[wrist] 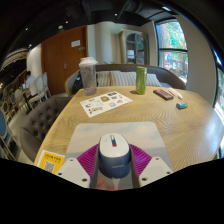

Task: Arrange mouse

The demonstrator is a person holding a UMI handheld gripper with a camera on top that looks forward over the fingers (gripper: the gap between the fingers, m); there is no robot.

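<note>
Tongs-mounted; faces forward across table [150, 118].

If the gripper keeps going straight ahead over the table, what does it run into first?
Holding the mouse, the gripper would cross the grey mat, then probably meet the printed sheet; depth is unclear.

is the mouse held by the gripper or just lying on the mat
Held: the mouse sits between the fingers, both pink pads against its sides, above the grey mat. Whether it is lifted off: cannot tell.
</note>
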